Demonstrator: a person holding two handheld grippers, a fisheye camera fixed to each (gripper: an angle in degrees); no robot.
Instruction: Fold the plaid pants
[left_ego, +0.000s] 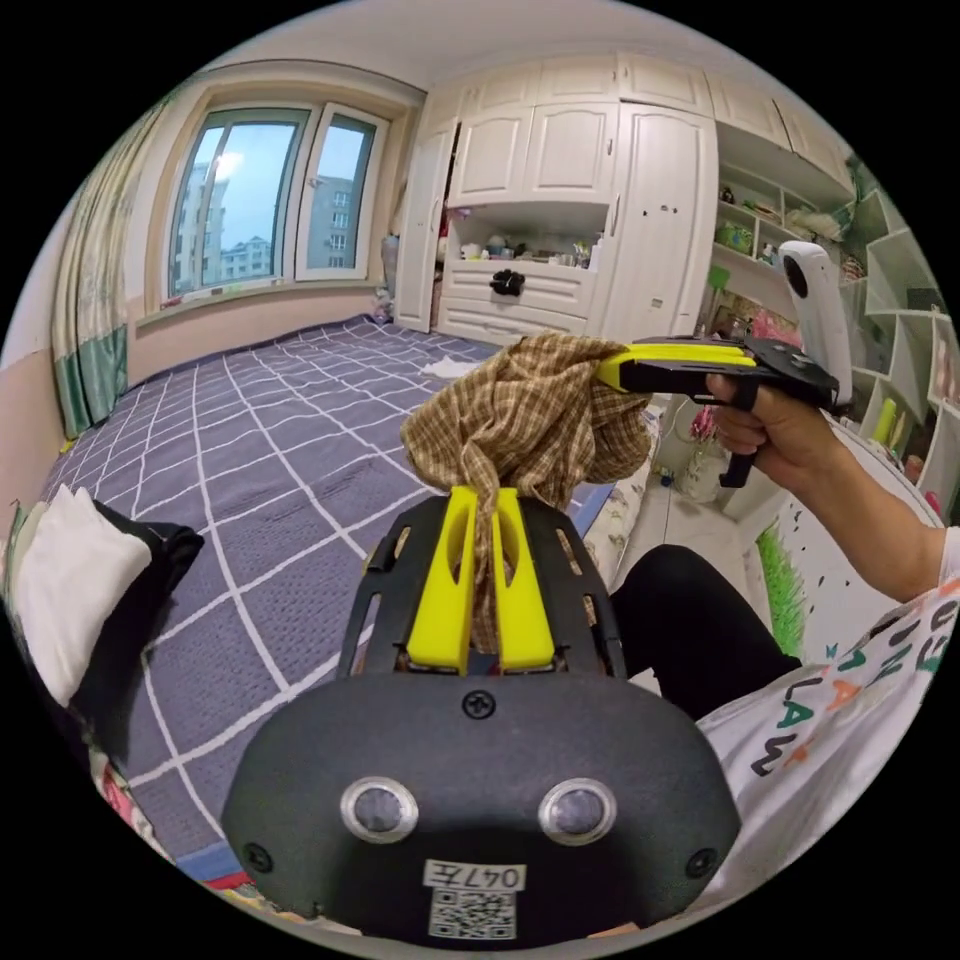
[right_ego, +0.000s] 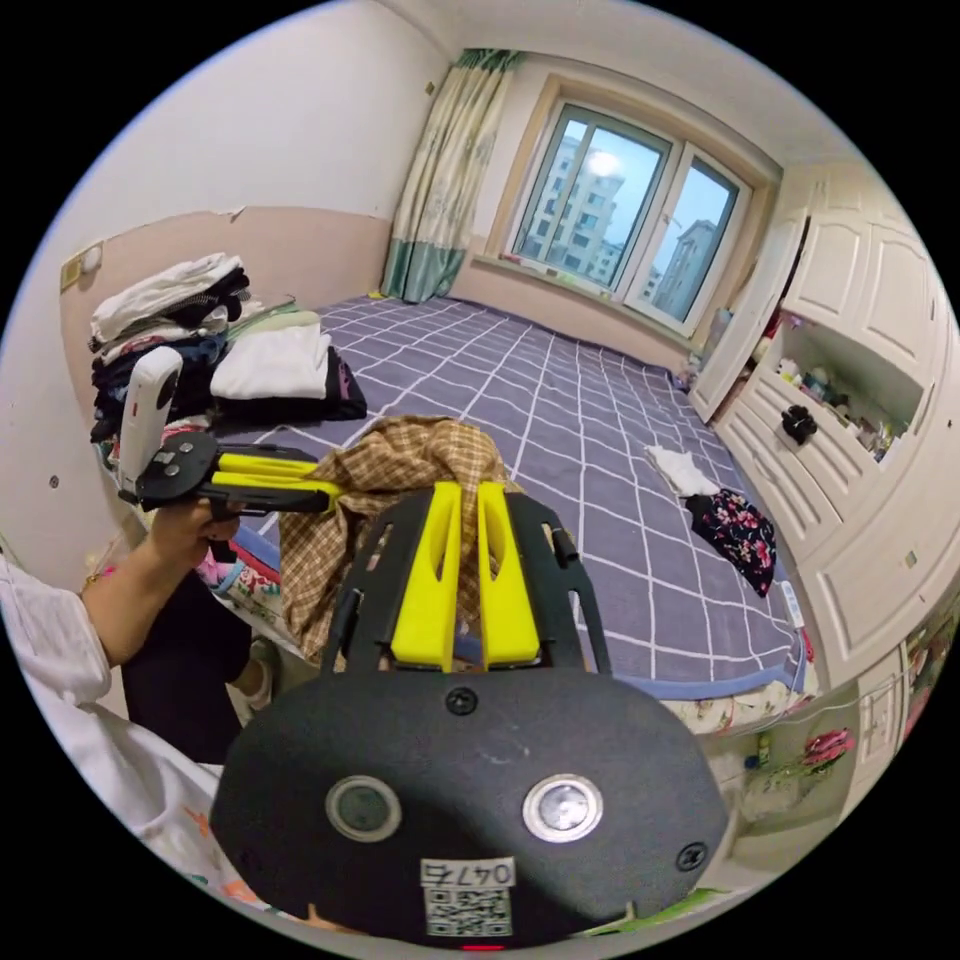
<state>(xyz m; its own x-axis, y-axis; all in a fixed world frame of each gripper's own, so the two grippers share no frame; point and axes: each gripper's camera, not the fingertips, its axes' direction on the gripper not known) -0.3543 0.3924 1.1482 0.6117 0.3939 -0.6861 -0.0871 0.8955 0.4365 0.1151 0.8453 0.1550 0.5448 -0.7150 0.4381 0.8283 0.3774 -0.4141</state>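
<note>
Both grippers hold the plaid pants (left_ego: 530, 420) bunched in the air above the bed (left_ego: 270, 440)

In the left gripper view, the left gripper (left_ego: 482, 495) has both jaws clamped on the fabric at 12 o'clock, while the right gripper (left_ego: 605, 368) bites it from 2 o'clock. In the right gripper view, the right gripper (right_ego: 460, 490) pinches the cloth; folded clothes (right_ego: 190, 340) sit at 10 o'clock

Left gripper (left_ego: 483, 497) jaws pinched on the plaid pants (left_ego: 525, 420), bunched and lifted above the grid-patterned bed (left_ego: 260, 440). Right gripper (left_ego: 610, 372), in a hand (left_ego: 775, 432), clamps the same bundle's far right side.
</note>
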